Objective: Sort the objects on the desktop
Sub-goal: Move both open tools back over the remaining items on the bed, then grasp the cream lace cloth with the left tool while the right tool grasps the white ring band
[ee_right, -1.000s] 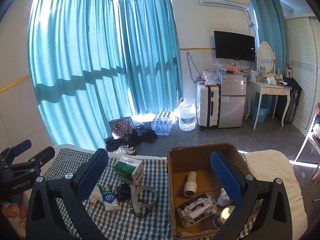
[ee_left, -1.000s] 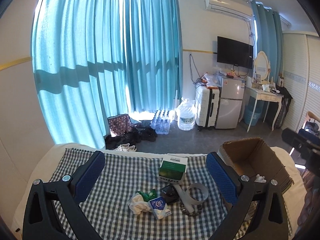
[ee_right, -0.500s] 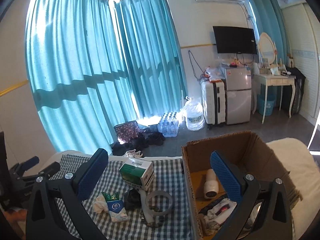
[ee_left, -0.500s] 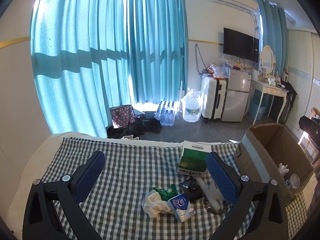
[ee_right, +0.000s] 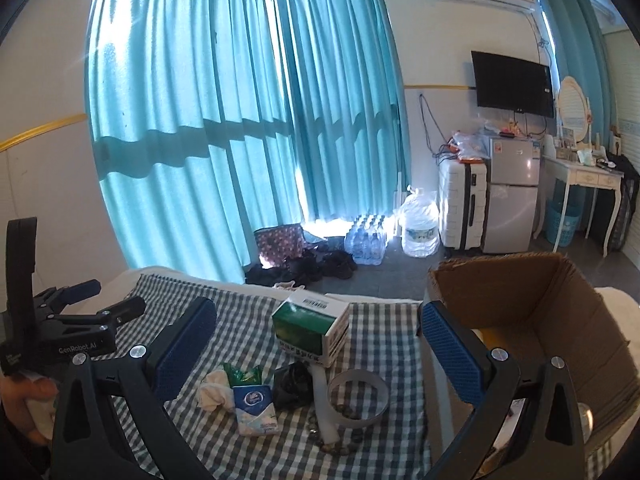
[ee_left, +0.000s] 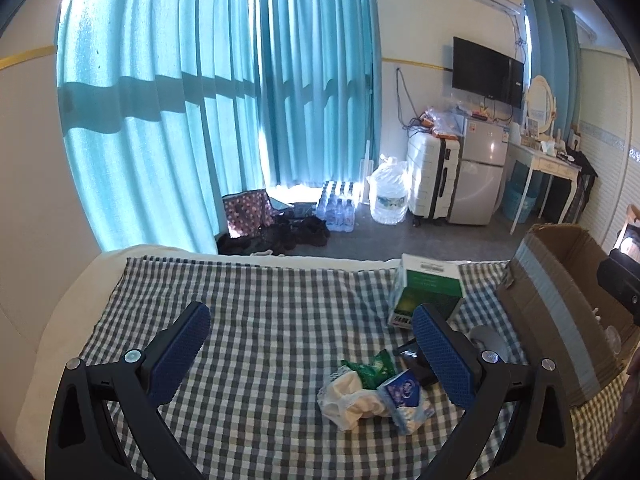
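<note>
Tissue pack (ee_left: 404, 394) between left tongs (ee_left: 308, 348)

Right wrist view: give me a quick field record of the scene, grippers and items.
surface: checked cloth
left gripper: open, empty, at left edge
right gripper: open, empty, above the pile
green-and-white box: on cloth, left of cardboard box
cardboard box: open, on the right
tissue pack: beside crumpled white cloth
tape roll: lying flat, near cardboard box
black item: unidentifiable
</note>
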Demonstrator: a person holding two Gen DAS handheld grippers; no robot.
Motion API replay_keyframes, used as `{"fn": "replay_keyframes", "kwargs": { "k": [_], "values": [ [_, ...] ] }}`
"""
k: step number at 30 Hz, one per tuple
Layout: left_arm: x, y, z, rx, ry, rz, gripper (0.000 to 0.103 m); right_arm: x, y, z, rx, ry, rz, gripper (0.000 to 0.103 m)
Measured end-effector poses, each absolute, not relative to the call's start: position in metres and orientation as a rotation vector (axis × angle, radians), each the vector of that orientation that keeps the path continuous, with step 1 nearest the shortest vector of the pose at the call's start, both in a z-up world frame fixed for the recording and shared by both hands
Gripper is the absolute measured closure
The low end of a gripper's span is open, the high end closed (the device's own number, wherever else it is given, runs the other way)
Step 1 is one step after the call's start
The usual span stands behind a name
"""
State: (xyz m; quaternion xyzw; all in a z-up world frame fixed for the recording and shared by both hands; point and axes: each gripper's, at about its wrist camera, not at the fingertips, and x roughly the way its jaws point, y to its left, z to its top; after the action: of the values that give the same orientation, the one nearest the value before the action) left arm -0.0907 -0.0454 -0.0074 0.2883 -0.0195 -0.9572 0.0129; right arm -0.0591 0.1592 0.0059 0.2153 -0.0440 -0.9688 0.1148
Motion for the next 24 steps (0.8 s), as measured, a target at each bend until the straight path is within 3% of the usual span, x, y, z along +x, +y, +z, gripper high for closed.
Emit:
{"fn": "replay_keyframes", "kwargs": {
  "k": [16,20,24],
  "values": [
    [-0.141,-0.046,-0.083,1.305,-0.088,-2.8,0.0,-0.111,0.134,-0.041,0.862,-0.136,-2.726,0.0],
    [-0.146,-0.038,-0.095,1.346,-0.151,-2.773,0.0,-0.121,0.125,-0.056,0.894,-0.051,-2.714,0.0],
    [-0.154,-0.038,-0.108,1.446,-0.099,-2.773,0.0,-0.133,0.117,-0.075,0.999,0.004,-2.688,0.0]
  ]
}}
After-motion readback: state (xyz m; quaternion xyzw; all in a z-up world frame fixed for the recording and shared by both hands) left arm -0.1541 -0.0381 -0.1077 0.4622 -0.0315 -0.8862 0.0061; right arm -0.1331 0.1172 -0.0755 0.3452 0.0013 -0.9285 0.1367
